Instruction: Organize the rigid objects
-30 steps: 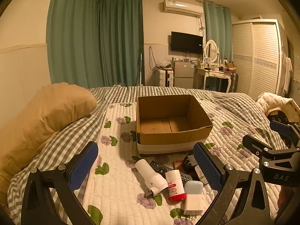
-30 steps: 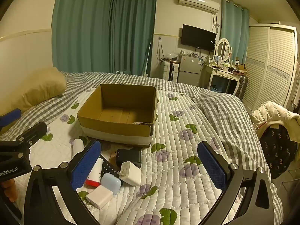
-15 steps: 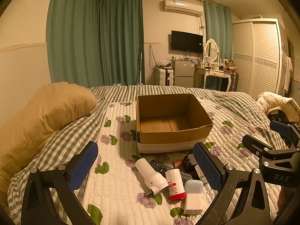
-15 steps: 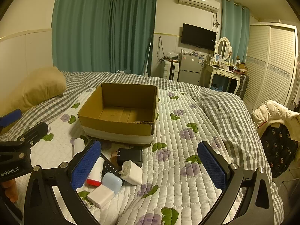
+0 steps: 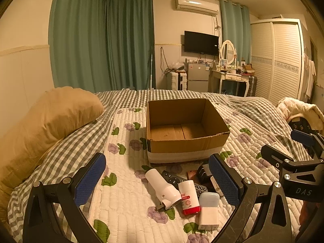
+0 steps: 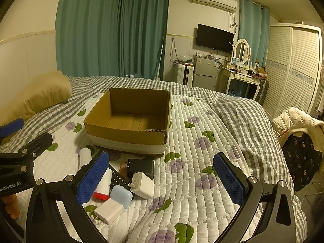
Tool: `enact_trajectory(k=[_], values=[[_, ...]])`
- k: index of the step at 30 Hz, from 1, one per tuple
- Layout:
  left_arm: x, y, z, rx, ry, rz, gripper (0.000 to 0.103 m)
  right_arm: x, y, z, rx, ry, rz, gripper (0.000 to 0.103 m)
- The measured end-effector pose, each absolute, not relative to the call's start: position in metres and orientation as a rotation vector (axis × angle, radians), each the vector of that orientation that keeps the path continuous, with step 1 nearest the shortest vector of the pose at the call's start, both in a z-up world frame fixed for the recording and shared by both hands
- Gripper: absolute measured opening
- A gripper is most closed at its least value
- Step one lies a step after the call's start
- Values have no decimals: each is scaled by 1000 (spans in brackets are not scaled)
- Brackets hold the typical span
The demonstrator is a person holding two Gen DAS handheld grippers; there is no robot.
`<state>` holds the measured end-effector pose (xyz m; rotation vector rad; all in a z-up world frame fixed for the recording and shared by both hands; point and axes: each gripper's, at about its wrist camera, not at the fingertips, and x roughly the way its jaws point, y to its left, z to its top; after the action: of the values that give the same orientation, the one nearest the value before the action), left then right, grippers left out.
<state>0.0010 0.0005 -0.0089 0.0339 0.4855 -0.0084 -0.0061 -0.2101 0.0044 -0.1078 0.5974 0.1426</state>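
Chargers (image 6: 141, 185), bottles (image 5: 189, 194), remote (image 5: 174, 179) heaped just before empty box (image 5: 182, 129). Left gripper (image 5: 158, 179), right gripper (image 6: 161, 179) spread wide, holding nothing. Risky: tight pile, could nudge neighbours, roll bottles off.

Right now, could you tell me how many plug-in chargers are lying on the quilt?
3: a black charger nearest the cardboard box, a white charger just in front of it, and another white charger closest to the camera. The pile may hide more.
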Motion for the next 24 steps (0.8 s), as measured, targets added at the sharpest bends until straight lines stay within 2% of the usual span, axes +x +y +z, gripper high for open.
enact_trajectory(k=[24], values=[[1, 0, -9, 34, 492, -5, 103, -5, -208, 4, -111, 609, 147, 103]])
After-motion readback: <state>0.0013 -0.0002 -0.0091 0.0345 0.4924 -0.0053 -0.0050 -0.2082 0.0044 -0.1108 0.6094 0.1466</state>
